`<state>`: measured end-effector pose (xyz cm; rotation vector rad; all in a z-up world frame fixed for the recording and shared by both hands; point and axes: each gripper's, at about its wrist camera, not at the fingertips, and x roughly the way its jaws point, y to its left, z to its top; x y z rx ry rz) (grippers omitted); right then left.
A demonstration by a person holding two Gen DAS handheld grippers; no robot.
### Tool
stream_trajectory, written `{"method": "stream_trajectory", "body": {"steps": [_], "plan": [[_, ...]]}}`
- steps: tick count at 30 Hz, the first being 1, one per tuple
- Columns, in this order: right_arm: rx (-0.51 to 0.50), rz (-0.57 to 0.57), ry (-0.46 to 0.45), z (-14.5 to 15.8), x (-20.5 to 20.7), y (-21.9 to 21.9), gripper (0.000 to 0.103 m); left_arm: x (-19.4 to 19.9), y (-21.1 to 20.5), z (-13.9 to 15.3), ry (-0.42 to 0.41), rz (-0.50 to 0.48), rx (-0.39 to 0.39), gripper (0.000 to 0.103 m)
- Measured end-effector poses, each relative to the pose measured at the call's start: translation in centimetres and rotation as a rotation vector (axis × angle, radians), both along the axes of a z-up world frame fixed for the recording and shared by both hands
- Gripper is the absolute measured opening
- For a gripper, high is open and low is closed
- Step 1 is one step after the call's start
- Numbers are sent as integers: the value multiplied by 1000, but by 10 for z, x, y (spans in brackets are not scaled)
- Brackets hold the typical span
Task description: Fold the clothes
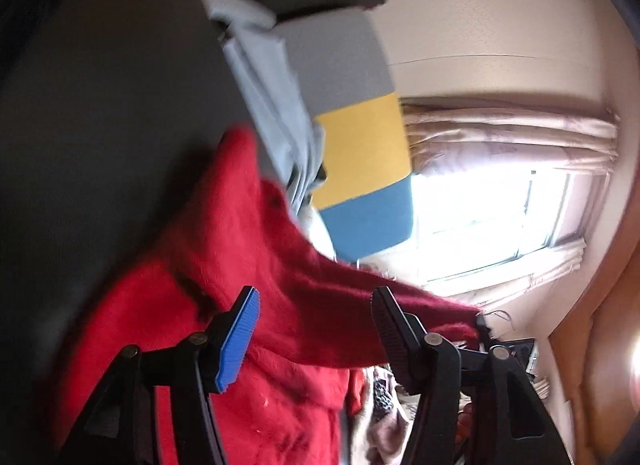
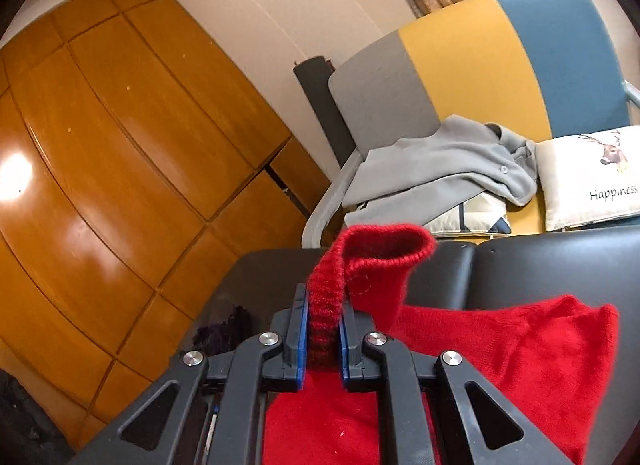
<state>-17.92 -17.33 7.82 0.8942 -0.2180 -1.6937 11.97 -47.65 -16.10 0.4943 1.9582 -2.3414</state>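
Observation:
A fuzzy red sweater lies partly on a dark grey table. My right gripper is shut on a ribbed edge of the red sweater, which stands up in a loop above the jaws. In the left wrist view the red sweater stretches across in front of my left gripper, which is open with the cloth behind its fingers and nothing between them. That view is tilted and blurred.
A chair with grey, yellow and blue stripes stands behind the table, holding a grey garment and a "Happiness" cushion. Wooden cupboard doors fill the left. A bright window with curtains shows in the left wrist view.

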Motion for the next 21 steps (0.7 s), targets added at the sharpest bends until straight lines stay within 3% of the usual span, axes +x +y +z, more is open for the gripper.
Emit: {"method": "stream_trajectory", "body": {"steps": [6,10,12,15,18,21], "plan": [[-27,1,38,17,-1,4,13,-24,15,-27,-59,-26,82,60],[-28,-33,42,7,-7,37,14,-9,-1,-35,-114,66,67,60],[28,-83,-11,-28,-21,57,16,1,-12,-33,-124,125,39,60],[166,-191,-117,-104,-47,85,16,3,-20,-30,-165,129,-2,53],[258,-285,-224,-170,-68,109,16,2,-20,-29,-227,117,-66,32],[286,-329,-253,-200,-75,125,16,1,-16,-31,-313,99,-137,18]]}}
